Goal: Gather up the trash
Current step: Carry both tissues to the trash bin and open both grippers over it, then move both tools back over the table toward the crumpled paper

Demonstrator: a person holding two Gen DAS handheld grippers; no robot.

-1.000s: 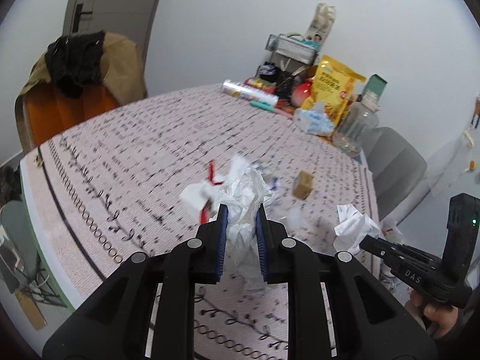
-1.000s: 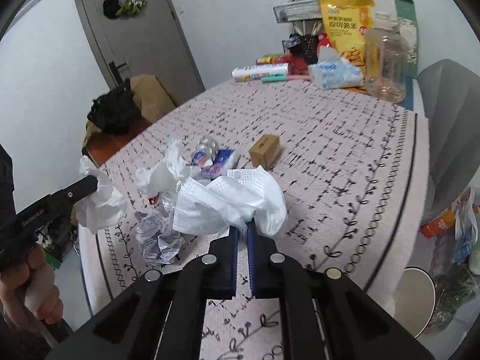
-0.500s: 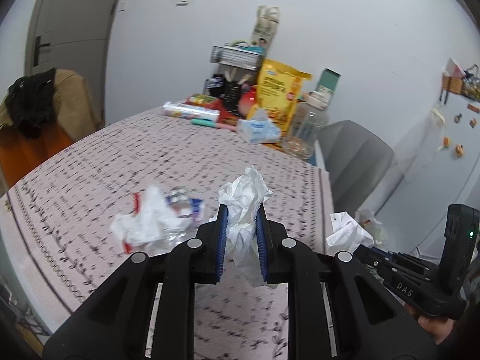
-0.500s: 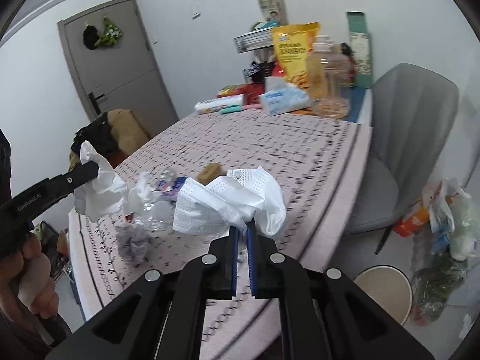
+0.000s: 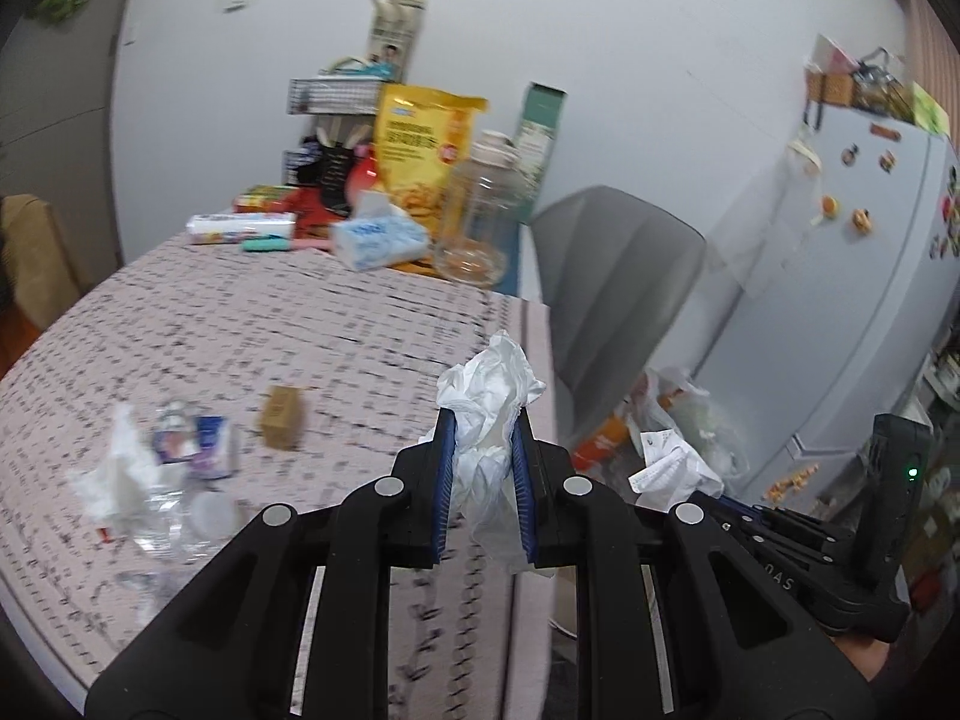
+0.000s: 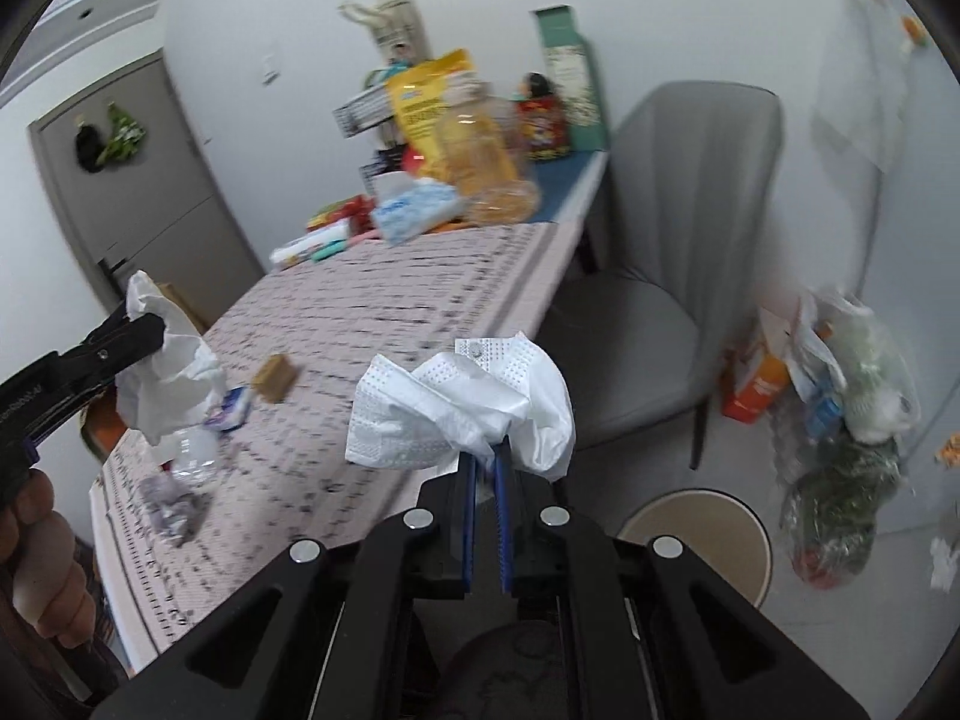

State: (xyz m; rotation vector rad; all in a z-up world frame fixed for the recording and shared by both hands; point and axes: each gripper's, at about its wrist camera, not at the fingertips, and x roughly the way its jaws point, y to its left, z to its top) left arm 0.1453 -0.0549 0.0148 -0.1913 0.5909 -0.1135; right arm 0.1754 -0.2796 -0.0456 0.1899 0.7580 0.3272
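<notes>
My left gripper (image 5: 483, 429) is shut on a crumpled white tissue (image 5: 489, 399), held above the table's right edge. My right gripper (image 6: 486, 456) is shut on a white perforated paper towel (image 6: 456, 405), held past the table's corner. Each gripper shows in the other's view: the right one (image 5: 690, 489) at lower right with its towel (image 5: 669, 468), the left one (image 6: 141, 324) at far left with its tissue (image 6: 171, 360). On the table remain a small brown box (image 5: 281, 417), a blue-and-white wrapper (image 5: 201, 441), a crushed clear bottle (image 6: 192, 453) and a grey crumpled wad (image 6: 171, 507).
A patterned pink tablecloth (image 5: 270, 330) covers the table. Snack bags, a tissue pack (image 5: 378, 237) and a clear jar (image 5: 480, 216) stand at the far end. A grey chair (image 6: 678, 228), a round beige stool (image 6: 699, 546) and filled plastic bags (image 6: 840, 390) sit on the floor at right.
Both grippers swung to the right with their paper, away from the trash pile toward the table's right edge, and rolled somewhat. The chair, stool and floor bags came into view.
</notes>
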